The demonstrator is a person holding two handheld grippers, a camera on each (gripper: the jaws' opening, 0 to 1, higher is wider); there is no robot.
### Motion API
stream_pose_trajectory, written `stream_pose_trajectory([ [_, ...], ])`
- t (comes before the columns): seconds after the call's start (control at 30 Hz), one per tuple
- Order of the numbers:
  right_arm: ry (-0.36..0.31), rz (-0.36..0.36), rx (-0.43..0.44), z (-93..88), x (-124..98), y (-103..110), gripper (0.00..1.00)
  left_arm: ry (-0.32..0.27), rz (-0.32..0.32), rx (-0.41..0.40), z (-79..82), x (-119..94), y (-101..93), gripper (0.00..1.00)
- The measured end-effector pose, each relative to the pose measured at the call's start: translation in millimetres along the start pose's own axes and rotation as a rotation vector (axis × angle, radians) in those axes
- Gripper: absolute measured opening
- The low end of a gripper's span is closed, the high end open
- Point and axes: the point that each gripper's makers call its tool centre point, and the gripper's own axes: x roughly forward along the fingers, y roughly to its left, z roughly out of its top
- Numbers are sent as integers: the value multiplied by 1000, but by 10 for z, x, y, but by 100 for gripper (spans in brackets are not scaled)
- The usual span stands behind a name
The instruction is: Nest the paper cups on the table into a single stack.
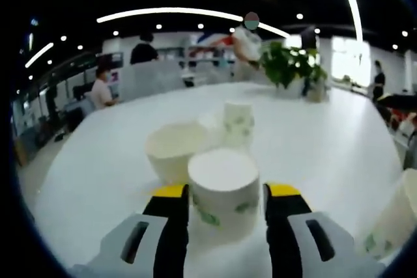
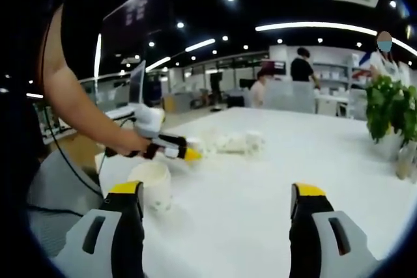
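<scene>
An upside-down paper cup (image 1: 223, 174) with green print stands between the yellow-tipped jaws of my left gripper (image 1: 227, 194), which press against both its sides. Just behind it a cup (image 1: 172, 151) lies on its side, mouth towards me, and a further cup (image 1: 238, 122) stands beyond. Another cup (image 1: 397, 219) sits at the right edge. My right gripper (image 2: 218, 193) is wide open over the white table (image 2: 260, 187), with a cup (image 2: 151, 185) by its left jaw. In the right gripper view a hand holds the left gripper (image 2: 186, 153) at a cluster of cups (image 2: 238, 141).
A potted plant (image 1: 287, 63) (image 2: 391, 105) stands at the table's far side. The person's bare arm (image 2: 71, 96) reaches in from the left. People sit and stand at desks (image 1: 101, 89) beyond the table. Bare tabletop (image 1: 313, 141) stretches to the right of the cups.
</scene>
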Motion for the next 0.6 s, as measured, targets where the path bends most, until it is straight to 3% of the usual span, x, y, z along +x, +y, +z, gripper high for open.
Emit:
stream_pose_trajectory([
  [0.6, -3, 0, 5, -5, -3, 17, 92, 24, -18, -11, -20, -48, 1, 37],
])
